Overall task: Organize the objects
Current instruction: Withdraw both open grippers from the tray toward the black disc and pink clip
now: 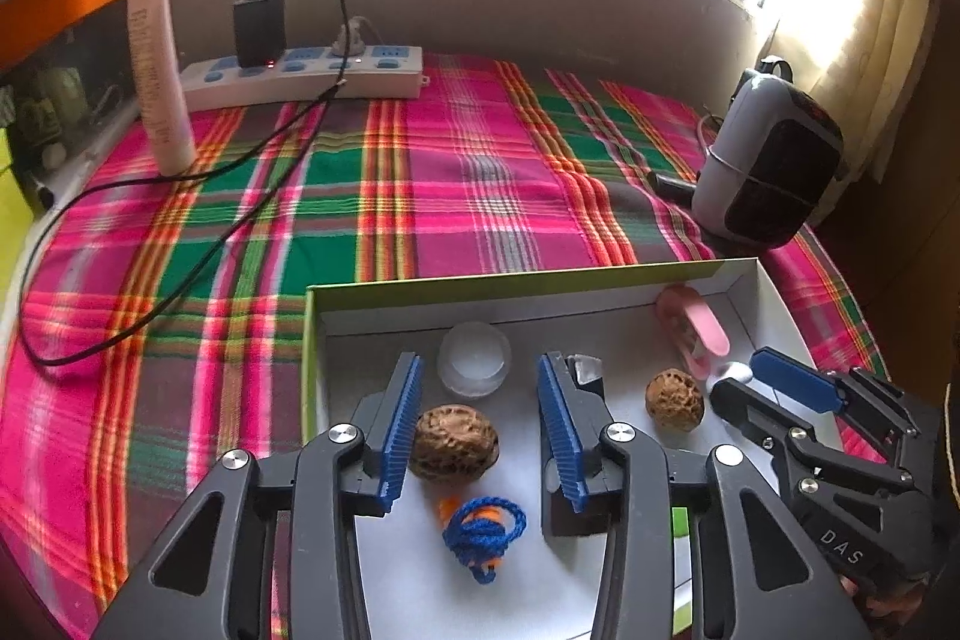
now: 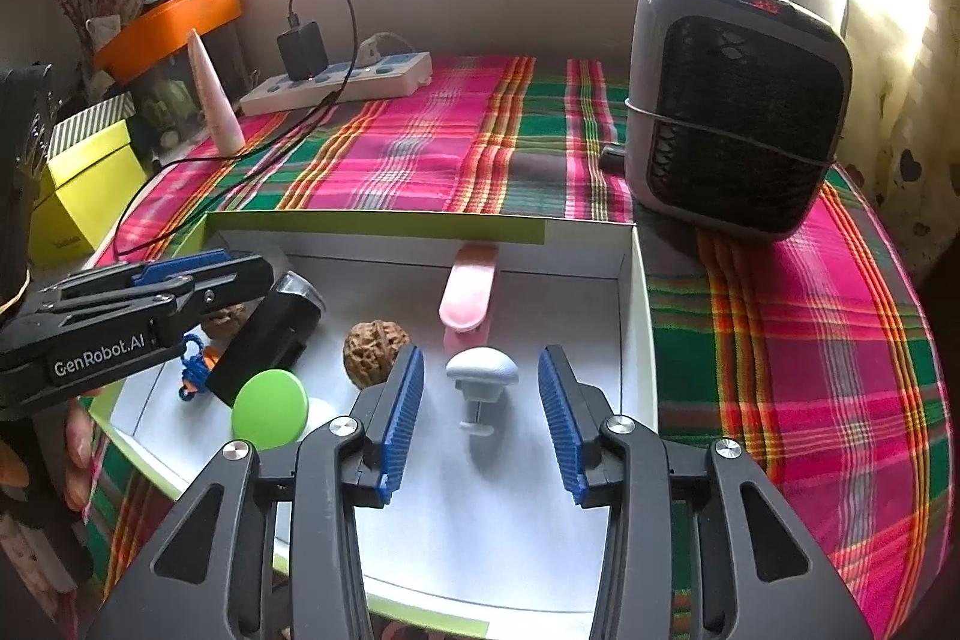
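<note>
A shallow white box with a green rim [image 1: 516,280] [image 2: 384,223] holds small objects. My left gripper [image 1: 480,370] is open over the box, with a brown walnut [image 1: 454,440] between its blue pads, beside the left one. A clear round lid [image 1: 474,360] lies just ahead, and a blue cord bundle [image 1: 480,529] lies below. My right gripper [image 2: 480,364] is open around a white mushroom-shaped hook [image 2: 482,376]. A second walnut [image 2: 375,345] [image 1: 674,396], a pink clip [image 2: 468,289] [image 1: 699,331], a green disc [image 2: 270,408] and a black device [image 2: 270,334] also lie in the box.
The box sits on a plaid cloth [image 1: 420,172]. A power strip with a charger [image 1: 300,70] and a white tube [image 1: 159,70] stand at the back left. A grey heater [image 2: 738,112] [image 1: 768,154] stands at the right. A yellow box [image 2: 84,184] is at the left.
</note>
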`<state>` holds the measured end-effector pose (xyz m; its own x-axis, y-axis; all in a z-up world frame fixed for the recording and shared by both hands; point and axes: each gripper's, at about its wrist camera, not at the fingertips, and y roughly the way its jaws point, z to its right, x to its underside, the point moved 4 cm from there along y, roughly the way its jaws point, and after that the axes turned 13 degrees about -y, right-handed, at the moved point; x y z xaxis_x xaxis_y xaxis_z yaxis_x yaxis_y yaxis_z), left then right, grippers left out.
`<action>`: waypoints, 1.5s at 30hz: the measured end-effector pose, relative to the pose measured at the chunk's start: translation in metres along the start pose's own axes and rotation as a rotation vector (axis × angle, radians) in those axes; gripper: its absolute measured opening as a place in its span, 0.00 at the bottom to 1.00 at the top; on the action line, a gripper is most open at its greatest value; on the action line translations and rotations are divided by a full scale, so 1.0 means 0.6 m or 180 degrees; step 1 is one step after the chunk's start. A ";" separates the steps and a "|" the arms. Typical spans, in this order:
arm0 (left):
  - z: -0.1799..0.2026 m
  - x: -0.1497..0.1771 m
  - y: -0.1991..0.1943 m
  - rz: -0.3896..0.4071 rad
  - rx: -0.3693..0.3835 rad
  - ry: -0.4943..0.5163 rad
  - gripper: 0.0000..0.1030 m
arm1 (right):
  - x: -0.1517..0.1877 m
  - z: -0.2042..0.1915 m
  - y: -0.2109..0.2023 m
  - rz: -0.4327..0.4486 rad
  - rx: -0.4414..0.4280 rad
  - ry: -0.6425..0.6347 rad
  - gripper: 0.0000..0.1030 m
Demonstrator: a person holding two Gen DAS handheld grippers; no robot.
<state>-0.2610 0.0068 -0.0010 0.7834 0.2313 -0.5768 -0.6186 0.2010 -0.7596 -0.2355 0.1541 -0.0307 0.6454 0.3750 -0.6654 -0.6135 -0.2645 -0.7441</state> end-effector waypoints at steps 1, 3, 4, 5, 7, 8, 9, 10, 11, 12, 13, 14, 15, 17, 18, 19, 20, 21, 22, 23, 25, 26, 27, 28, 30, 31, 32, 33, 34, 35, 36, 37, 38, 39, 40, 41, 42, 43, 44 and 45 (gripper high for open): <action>0.002 0.002 -0.005 0.0049 -0.0030 0.0041 0.39 | 0.001 -0.001 -0.001 0.0005 -0.0005 0.0008 0.40; 0.006 0.007 -0.013 0.0080 -0.0033 0.0092 0.39 | 0.002 -0.001 -0.004 0.0011 -0.0004 0.0018 0.40; 0.007 0.010 -0.016 0.0070 -0.0004 0.0087 0.39 | 0.003 -0.002 -0.006 0.0013 0.0005 0.0021 0.40; 0.007 0.012 -0.020 0.0074 0.0002 0.0093 0.39 | 0.004 -0.002 -0.008 0.0018 0.0009 0.0026 0.40; 0.010 0.016 -0.027 0.0110 -0.0026 0.0129 0.39 | 0.006 -0.003 -0.013 0.0028 0.0005 0.0037 0.40; 0.011 0.018 -0.031 0.0113 -0.0018 0.0119 0.39 | 0.006 -0.004 -0.015 0.0034 0.0008 0.0038 0.40; 0.011 0.019 -0.034 0.0113 0.0002 0.0111 0.39 | 0.007 -0.005 -0.017 0.0040 0.0017 0.0038 0.40; 0.011 0.021 -0.039 0.0128 0.0003 0.0112 0.39 | 0.008 -0.006 -0.020 0.0045 0.0026 0.0038 0.40; 0.011 0.021 -0.042 0.0141 -0.0005 0.0107 0.39 | 0.010 -0.006 -0.022 0.0051 0.0029 0.0039 0.40; 0.011 0.022 -0.046 0.0150 0.0002 0.0100 0.39 | 0.012 -0.007 -0.026 0.0061 0.0030 0.0046 0.41; 0.011 0.024 -0.050 0.0157 0.0019 0.0093 0.39 | 0.012 -0.008 -0.028 0.0066 0.0029 0.0051 0.41; 0.011 0.026 -0.054 0.0170 0.0017 0.0084 0.39 | 0.014 -0.009 -0.031 0.0075 0.0029 0.0056 0.41; 0.011 0.027 -0.058 0.0185 0.0011 0.0087 0.39 | 0.015 -0.010 -0.034 0.0085 0.0034 0.0062 0.41; 0.012 0.031 -0.067 0.0214 0.0004 0.0099 0.40 | 0.017 -0.011 -0.041 0.0109 0.0032 0.0071 0.41; 0.012 0.033 -0.071 0.0229 0.0002 0.0101 0.40 | 0.019 -0.013 -0.045 0.0123 0.0035 0.0070 0.41; 0.012 0.035 -0.076 0.0241 0.0003 0.0108 0.40 | 0.020 -0.013 -0.049 0.0134 0.0047 0.0072 0.41; 0.013 0.039 -0.081 0.0249 0.0005 0.0105 0.40 | 0.022 -0.014 -0.053 0.0146 0.0059 0.0080 0.41; 0.013 0.043 -0.086 0.0257 0.0012 0.0102 0.40 | 0.024 -0.014 -0.057 0.0156 0.0058 0.0090 0.41; 0.013 0.046 -0.090 0.0265 0.0008 0.0111 0.40 | 0.025 -0.015 -0.061 0.0173 0.0047 0.0101 0.41; 0.015 0.051 -0.095 0.0280 0.0002 0.0123 0.39 | 0.027 -0.016 -0.065 0.0188 0.0043 0.0107 0.41; 0.016 0.060 -0.104 0.0296 0.0004 0.0129 0.40 | 0.031 -0.017 -0.072 0.0202 0.0057 0.0109 0.41; 0.016 0.063 -0.107 0.0298 0.0006 0.0122 0.40 | 0.032 -0.017 -0.075 0.0209 0.0057 0.0108 0.41; 0.016 0.067 -0.110 0.0297 0.0019 0.0116 0.40 | 0.035 -0.018 -0.079 0.0216 0.0057 0.0106 0.41; 0.017 0.072 -0.114 0.0297 0.0032 0.0114 0.40 | 0.037 -0.019 -0.081 0.0219 0.0062 0.0102 0.41; 0.018 0.081 -0.121 0.0298 0.0050 0.0116 0.40 | 0.043 -0.021 -0.087 0.0221 0.0076 0.0093 0.41; 0.019 0.086 -0.124 0.0300 0.0049 0.0124 0.40 | 0.046 -0.022 -0.089 0.0223 0.0081 0.0090 0.41; 0.019 0.091 -0.128 0.0302 0.0046 0.0121 0.40 | 0.050 -0.023 -0.092 0.0222 0.0086 0.0086 0.41; 0.019 0.096 -0.132 0.0297 0.0066 0.0112 0.40 | 0.052 -0.023 -0.095 0.0223 0.0090 0.0086 0.41; 0.019 0.101 -0.135 0.0282 0.0083 0.0109 0.40 | 0.056 -0.025 -0.098 0.0229 0.0094 0.0087 0.41; 0.020 0.105 -0.137 0.0277 0.0082 0.0111 0.40 | 0.059 -0.026 -0.101 0.0229 0.0096 0.0087 0.41; 0.020 0.111 -0.140 0.0281 0.0084 0.0122 0.40 | 0.062 -0.027 -0.104 0.0227 0.0101 0.0086 0.41; 0.020 0.116 -0.142 0.0273 0.0094 0.0120 0.40 | 0.067 -0.026 -0.108 0.0225 0.0113 0.0085 0.41; 0.020 0.120 -0.144 0.0262 0.0107 0.0106 0.40 | 0.071 -0.026 -0.111 0.0224 0.0123 0.0086 0.41; 0.020 0.126 -0.146 0.0257 0.0129 0.0097 0.40 | 0.075 -0.026 -0.113 0.0218 0.0133 0.0086 0.41; 0.020 0.130 -0.149 0.0251 0.0152 0.0099 0.40 | 0.080 -0.026 -0.115 0.0204 0.0150 0.0091 0.41; 0.020 0.135 -0.151 0.0242 0.0161 0.0096 0.40 | 0.084 -0.026 -0.117 0.0191 0.0167 0.0096 0.41; 0.020 0.140 -0.152 0.0237 0.0176 0.0091 0.40 | 0.087 -0.027 -0.119 0.0182 0.0177 0.0095 0.41; 0.020 0.143 -0.153 0.0229 0.0192 0.0090 0.40 | 0.091 -0.026 -0.121 0.0170 0.0193 0.0094 0.41; 0.020 0.148 -0.154 0.0211 0.0201 0.0085 0.40 | 0.096 -0.026 -0.124 0.0158 0.0215 0.0101 0.41; 0.020 0.152 -0.154 0.0197 0.0210 0.0083 0.40 | 0.099 -0.025 -0.126 0.0152 0.0230 0.0110 0.41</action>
<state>-0.1332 0.0208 0.0203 0.7443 0.2204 -0.6304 -0.6678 0.2497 -0.7012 -0.1442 0.1827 -0.0149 0.6294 0.3321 -0.7026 -0.6743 -0.2160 -0.7062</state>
